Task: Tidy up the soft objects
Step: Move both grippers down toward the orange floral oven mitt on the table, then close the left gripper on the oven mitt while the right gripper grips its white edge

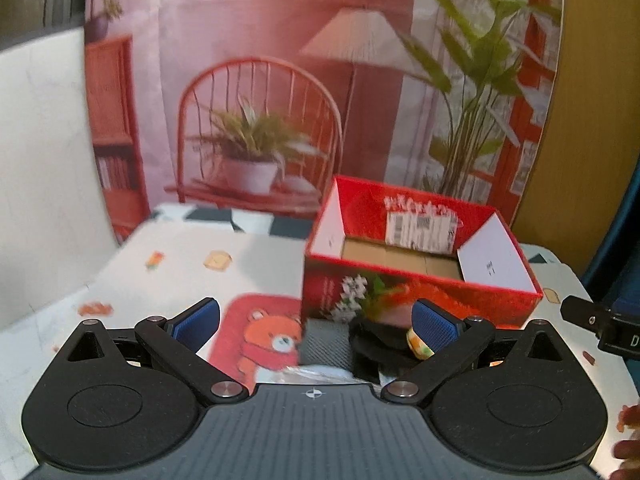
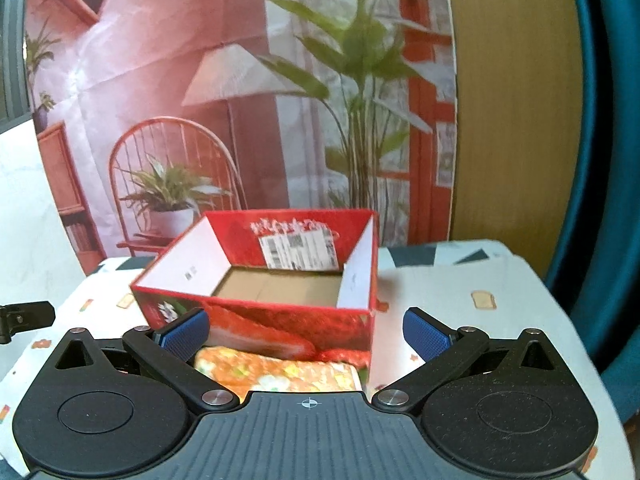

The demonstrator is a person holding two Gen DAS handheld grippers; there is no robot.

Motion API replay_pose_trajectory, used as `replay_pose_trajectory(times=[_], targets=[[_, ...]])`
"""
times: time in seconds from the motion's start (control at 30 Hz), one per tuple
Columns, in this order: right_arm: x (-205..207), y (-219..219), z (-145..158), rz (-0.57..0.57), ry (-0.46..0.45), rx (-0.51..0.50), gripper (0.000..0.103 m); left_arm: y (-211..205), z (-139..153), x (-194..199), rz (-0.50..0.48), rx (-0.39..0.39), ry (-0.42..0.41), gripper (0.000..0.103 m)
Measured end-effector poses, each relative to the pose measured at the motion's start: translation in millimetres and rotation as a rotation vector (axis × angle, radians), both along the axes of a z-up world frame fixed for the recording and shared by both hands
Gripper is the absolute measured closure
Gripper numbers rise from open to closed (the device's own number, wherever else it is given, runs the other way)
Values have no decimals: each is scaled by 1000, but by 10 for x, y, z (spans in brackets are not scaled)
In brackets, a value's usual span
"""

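Both pairs of blue-padded fingers are spread wide and hold nothing: the left gripper (image 1: 316,322) hovers over a grey and black bundle of soft items (image 1: 344,344), the right gripper (image 2: 306,330) over an orange patterned soft pack (image 2: 280,372). Both lie on the desk (image 2: 480,276) against the near wall of the empty red box (image 2: 280,320). A closing finger could strike that wall and shove the box, or pinch only loose fabric that slips free.

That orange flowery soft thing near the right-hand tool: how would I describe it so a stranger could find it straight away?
Start at the open red box on the table. Against its near wall, low between the open right gripper fingers, lies the soft bundle. It is orange with pale green and white flower shapes, unlike the box's glossy red print.
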State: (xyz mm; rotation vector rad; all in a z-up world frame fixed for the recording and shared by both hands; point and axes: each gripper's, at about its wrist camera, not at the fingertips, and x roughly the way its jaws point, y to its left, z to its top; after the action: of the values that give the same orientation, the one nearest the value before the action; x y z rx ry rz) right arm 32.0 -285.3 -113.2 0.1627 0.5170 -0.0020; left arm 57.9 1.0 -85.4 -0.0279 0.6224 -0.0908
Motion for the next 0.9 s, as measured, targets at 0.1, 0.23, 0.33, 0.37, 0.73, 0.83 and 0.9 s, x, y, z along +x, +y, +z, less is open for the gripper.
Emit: replay_pose_trajectory(times=[0.1, 0.23, 0.33, 0.37, 0.73, 0.83, 0.9], targets=[[73, -96, -192, -22, 36, 13, 0, -48, -140, 90, -25, -13, 25, 0], [177, -162, -482, -7, 111, 21, 0, -156, -300, 121, -72, -24, 54, 2], [235, -109, -666, -5, 170, -23, 0, -275, -445, 121, -115, -23, 94, 8], [244, -87, -729, -2, 187, -36, 0, -310, -489, 111, -128, -20, 105, 11], [316, 49, -1151, 38, 291, -33, 0, -403, -773, 88, -189, -39, 175, 29], [348, 72, -1183, 36, 296, -27, 0, -422, -788, 61, -201, -45, 184, 32], [365, 82, -1192, 36, 295, -25, 0, -443, -803, 58, -205, -50, 192, 34]])
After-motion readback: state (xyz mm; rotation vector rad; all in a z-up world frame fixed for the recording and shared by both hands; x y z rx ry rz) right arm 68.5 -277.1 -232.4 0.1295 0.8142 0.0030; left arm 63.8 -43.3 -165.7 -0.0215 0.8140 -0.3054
